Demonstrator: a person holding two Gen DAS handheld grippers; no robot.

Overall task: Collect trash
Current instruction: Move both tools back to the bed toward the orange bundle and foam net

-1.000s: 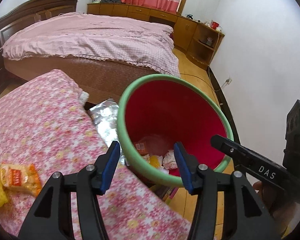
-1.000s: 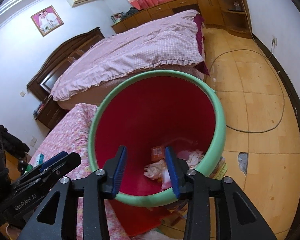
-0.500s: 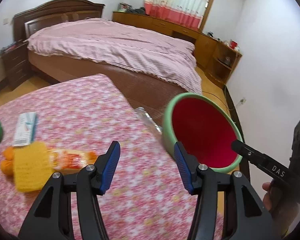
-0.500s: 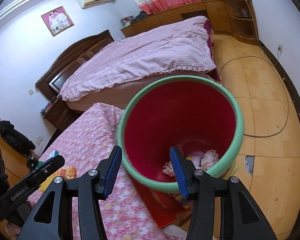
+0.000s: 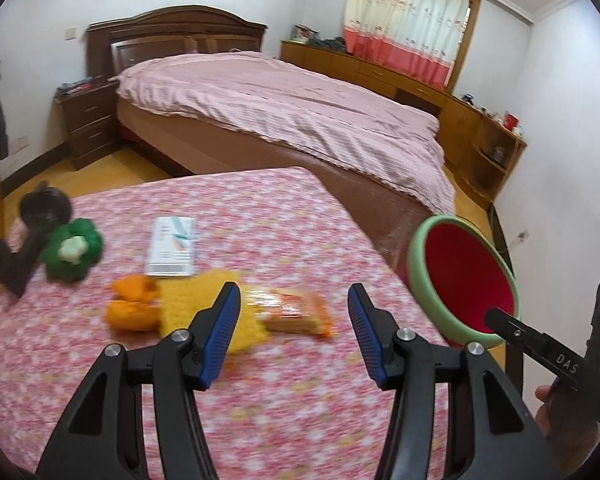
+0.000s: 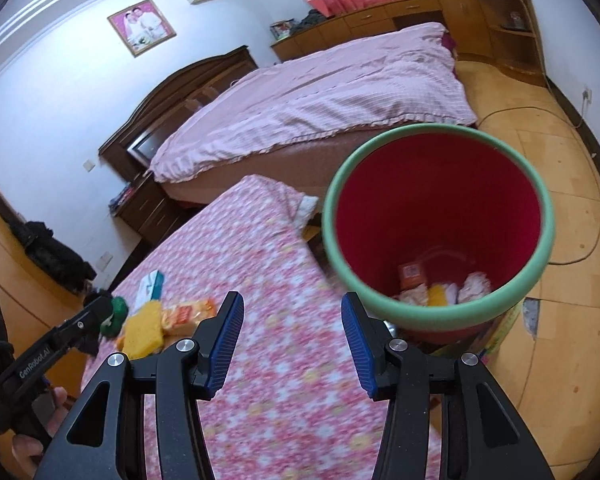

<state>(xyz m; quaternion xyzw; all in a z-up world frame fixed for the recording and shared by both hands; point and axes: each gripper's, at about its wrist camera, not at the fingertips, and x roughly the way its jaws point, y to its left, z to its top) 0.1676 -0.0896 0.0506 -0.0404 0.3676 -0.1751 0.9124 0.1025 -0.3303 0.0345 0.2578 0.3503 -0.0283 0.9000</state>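
**Lining up on the snack packet**

Reaching over the flowered tablecloth (image 5: pixel 284 216), the left gripper (image 5: pixel 294 334) has its jaws parted with nothing between them, and the orange snack packet (image 5: pixel 292 312) lies flat on the cloth just beyond the tips, a little toward the left jaw. Its long axis runs roughly across the gap between the jaws, slightly slanted, so my guess is the wrist needs some roll before closing to catch the narrow width.

The right gripper (image 6: pixel 292 336) is also empty, jaws apart, and sits nearer the bin (image 6: pixel 536 272) than the packet; the left one is plainly the closer of the 2.

Measured from the packet:
- a yellow knitted piece (image 5: pixel 204 300) touches or slips under its left end, with an orange knitted piece (image 5: pixel 134 306) just past that
- a white box (image 5: pixel 172 246) lies behind, near but apart
- a green soft toy (image 5: pixel 74 248) and a dark object (image 5: pixel 28 236) sit well off to the left
- the bin, red inside with a green rim, stands off the cloth's right edge and already holds some rubbish

The yellow piece looks like the main snag risk.
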